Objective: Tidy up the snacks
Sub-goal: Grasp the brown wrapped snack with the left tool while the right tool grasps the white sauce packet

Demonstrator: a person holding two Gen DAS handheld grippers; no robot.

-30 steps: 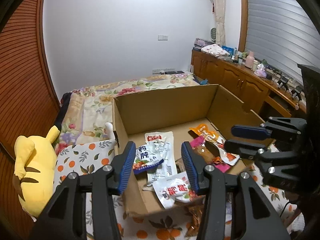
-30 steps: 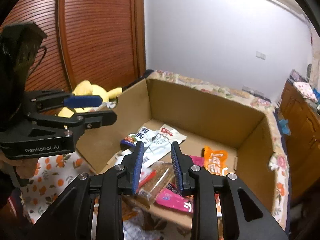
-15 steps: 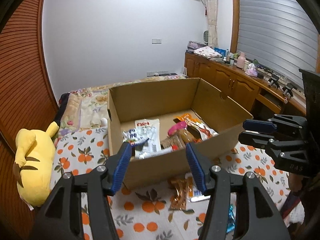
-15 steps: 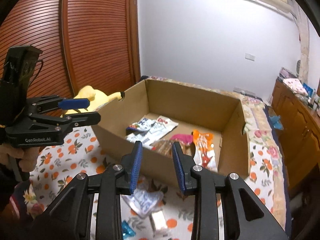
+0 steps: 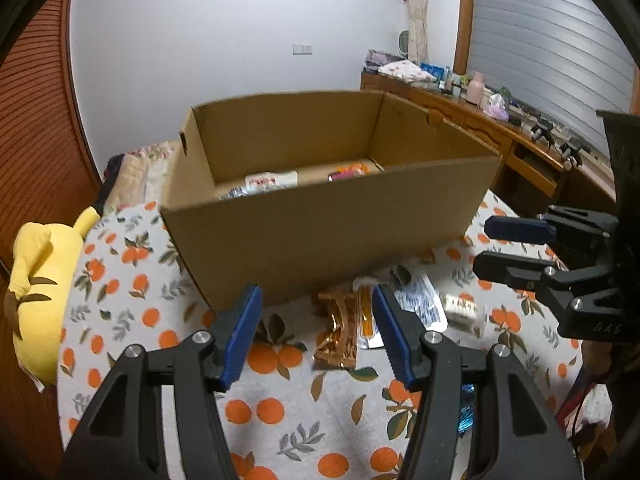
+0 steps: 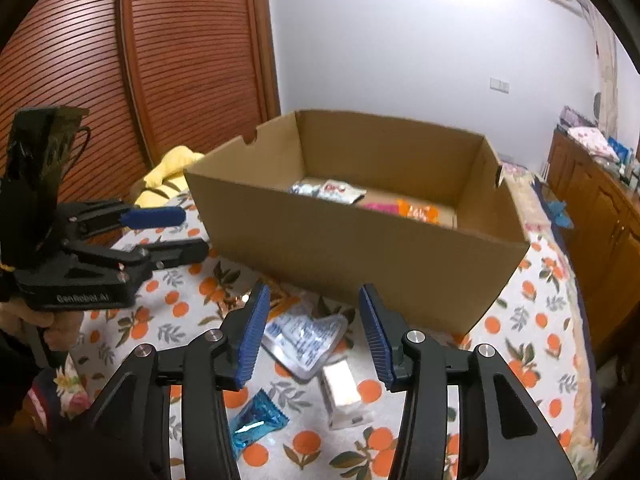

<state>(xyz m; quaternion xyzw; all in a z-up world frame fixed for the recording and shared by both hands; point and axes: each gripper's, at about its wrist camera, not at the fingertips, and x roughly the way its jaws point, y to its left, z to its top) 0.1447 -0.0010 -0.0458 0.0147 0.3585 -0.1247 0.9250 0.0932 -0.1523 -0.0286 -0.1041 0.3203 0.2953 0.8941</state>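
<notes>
Left wrist view: the left hand-held gripper (image 5: 316, 332) is hovering with its jaws apart and nothing between them, pointing down at the loose snacks lying on the orange-print surface (image 5: 132, 288) in front of the cardboard box (image 5: 320, 232). A crinkled gold packet (image 5: 336, 328) is lying just beyond the gap, with a silver pouch (image 5: 420, 300) and a small white bar (image 5: 462, 306) to its right, all close against the near wall of the box. Probably these are sitting outside because they are waiting to be sorted in; a few packets are already showing over the rim inside. The spread jaws suggest the person is lining up for the gold packet. The right hand-held gripper (image 5: 484, 246) is entering at the right edge, held above the surface. A yellow plush toy (image 5: 36, 280) is lying at the left edge, off to the side and out of the working area.

Right wrist view: the right hand-held gripper (image 6: 312, 332) is likewise standing apart and carrying nothing, aimed down at the silver pouch (image 6: 304, 334), which is lying flat between the blue pads as seen from here. The white bar (image 6: 342, 394) and a blue wrapped candy (image 6: 256, 424) are lying nearer the camera. The box (image 6: 360, 256) is sitting just behind, open at the top so items can be dropped in. The left hand-held gripper (image 6: 168, 234) is waiting at the left, jaws parted, clear of the right one's path.
</notes>
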